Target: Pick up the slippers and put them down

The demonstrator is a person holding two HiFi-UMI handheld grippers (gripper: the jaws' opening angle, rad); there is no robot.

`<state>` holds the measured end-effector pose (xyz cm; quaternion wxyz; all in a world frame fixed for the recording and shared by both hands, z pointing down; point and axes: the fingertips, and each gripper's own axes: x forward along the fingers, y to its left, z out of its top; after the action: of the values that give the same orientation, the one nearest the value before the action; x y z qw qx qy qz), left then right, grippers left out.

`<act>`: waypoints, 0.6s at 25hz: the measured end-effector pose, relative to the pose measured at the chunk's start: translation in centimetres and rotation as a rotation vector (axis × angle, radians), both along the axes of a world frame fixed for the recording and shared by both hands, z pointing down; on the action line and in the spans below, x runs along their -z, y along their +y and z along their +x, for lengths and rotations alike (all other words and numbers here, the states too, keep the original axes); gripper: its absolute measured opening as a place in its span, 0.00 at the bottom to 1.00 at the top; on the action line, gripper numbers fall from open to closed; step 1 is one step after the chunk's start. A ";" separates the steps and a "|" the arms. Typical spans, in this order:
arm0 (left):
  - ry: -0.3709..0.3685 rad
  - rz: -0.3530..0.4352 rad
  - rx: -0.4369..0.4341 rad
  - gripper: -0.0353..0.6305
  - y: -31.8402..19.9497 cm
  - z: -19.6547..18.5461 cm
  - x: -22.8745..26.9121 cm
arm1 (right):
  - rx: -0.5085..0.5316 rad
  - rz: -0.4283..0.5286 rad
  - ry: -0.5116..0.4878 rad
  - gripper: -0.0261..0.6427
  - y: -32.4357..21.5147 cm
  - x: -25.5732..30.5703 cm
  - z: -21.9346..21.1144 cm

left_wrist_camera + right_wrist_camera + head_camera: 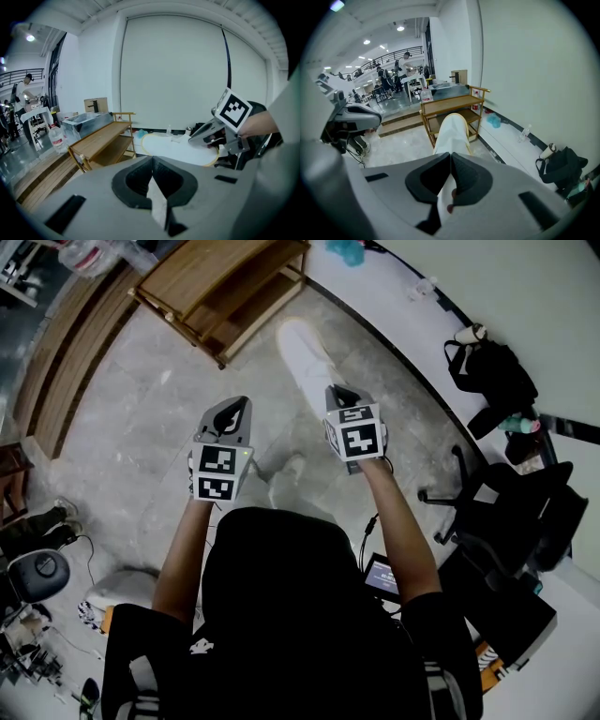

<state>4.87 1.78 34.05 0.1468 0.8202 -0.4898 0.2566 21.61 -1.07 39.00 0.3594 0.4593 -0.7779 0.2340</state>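
My left claw [152, 161] is clenched on nothing. My right claw [451, 157] grips the near end of the white slipper [451, 131], which juts out ahead toward the far rack [454, 104]. I judge this is the carry, and next I must lower it flat and let go.

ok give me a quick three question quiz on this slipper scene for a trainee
1. Multiple choice: what is the right gripper shut on? A a bottle; B a white slipper; C nothing.
2. True or false: the left gripper also holds a slipper.
3. Fill in: the shelf on the floor beyond the slipper's tip is made of ____.

Key: 1 B. 2 false, its jaws are together with nothing in them. 3 wood.
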 end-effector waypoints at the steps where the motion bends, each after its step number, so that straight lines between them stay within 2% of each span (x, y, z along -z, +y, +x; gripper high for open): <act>1: -0.002 -0.003 -0.002 0.06 0.0 -0.1 -0.1 | -0.001 -0.003 -0.001 0.05 0.1 -0.2 -0.1; 15: 0.026 -0.080 -0.015 0.06 -0.5 -3.3 -4.1 | -0.030 -0.060 0.019 0.05 0.8 -3.8 -2.8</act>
<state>1.60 1.30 38.18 0.1839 0.8207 -0.4708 0.2663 18.82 -0.28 42.76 0.3769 0.4623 -0.7600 0.2583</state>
